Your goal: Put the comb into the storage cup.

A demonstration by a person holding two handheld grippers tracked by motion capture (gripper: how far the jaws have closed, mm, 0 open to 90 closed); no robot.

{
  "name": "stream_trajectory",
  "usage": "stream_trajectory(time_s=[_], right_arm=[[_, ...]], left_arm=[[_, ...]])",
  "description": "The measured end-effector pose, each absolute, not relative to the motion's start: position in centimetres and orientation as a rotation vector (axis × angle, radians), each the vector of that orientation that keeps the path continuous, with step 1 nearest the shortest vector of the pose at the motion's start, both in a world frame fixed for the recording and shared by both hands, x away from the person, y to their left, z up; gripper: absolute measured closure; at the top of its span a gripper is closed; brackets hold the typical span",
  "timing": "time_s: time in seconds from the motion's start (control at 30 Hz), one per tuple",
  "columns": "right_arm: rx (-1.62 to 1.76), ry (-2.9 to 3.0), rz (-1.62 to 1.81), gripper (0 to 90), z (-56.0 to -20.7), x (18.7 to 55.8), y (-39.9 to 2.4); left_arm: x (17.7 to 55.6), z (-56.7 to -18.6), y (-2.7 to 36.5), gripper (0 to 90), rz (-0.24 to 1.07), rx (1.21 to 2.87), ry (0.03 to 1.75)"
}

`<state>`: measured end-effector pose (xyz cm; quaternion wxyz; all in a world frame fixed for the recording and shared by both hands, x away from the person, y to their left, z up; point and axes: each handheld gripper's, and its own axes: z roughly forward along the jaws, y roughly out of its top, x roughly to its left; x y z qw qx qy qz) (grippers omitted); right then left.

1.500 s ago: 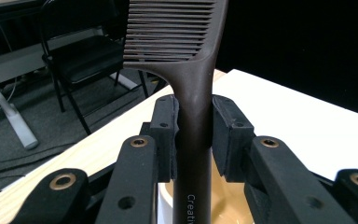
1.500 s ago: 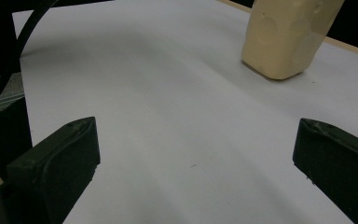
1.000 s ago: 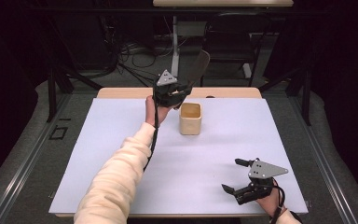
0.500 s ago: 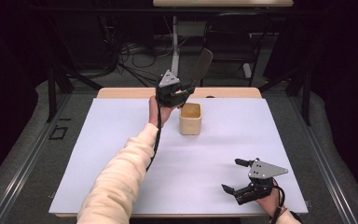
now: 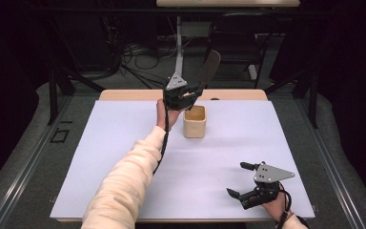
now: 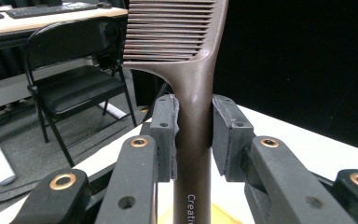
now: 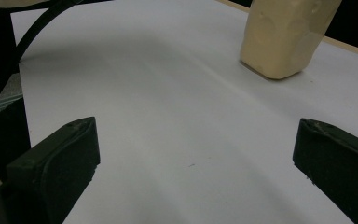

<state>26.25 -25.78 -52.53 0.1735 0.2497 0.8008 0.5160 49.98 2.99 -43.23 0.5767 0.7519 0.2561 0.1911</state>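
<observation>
A dark brown comb (image 5: pixel 208 71) sticks up and away from my left gripper (image 5: pixel 187 94), which is shut on its handle (image 6: pixel 194 140) just below the teeth. In the left gripper view both pads (image 6: pixel 167 135) press the handle from either side. The gripper hovers just left of and above a cream square cup (image 5: pixel 195 121) that stands on the white table sheet (image 5: pixel 124 143). My right gripper (image 5: pixel 240 180) rests near the front right of the sheet, jaws wide apart with nothing between them. From the right gripper view the cup (image 7: pixel 284 35) stands ahead at the upper right.
A wooden strip (image 5: pixel 124 94) edges the table's far side. Beyond it are a folding chair (image 6: pixel 70 70), cables and a stand leg (image 5: pixel 177 43) on the floor. A sleeved forearm (image 5: pixel 124 181) crosses the sheet's middle left.
My left gripper has lifted and swung slightly right with the comb, so the comb now stands higher behind the cup. The right gripper has stayed where it was.
</observation>
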Motion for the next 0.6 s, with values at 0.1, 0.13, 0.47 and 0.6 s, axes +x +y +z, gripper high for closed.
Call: stream_trajectory(time_s=[0.1, 0.13, 0.47, 0.6], right_arm=[[0.709, 2.27, 1.464, 0.0, -52.53, 26.25, -25.78], [0.707, 2.269, 1.464, 0.0, -52.53, 26.26, -25.79], [0.701, 2.27, 1.464, 0.0, -52.51, 26.24, -25.78], [0.702, 2.27, 1.463, 0.0, -52.5, 26.25, -25.79]], left_arm=[[50.03, -43.46, 2.87, 71.7, 0.438, 1.752, 0.607], [50.07, -43.52, 2.88, 71.7, 0.429, 1.751, 0.606], [50.27, -44.07, 2.74, 71.7, 0.398, 1.722, 0.61], [50.28, -44.26, 2.61, 71.6, 0.395, 1.721, 0.607]])
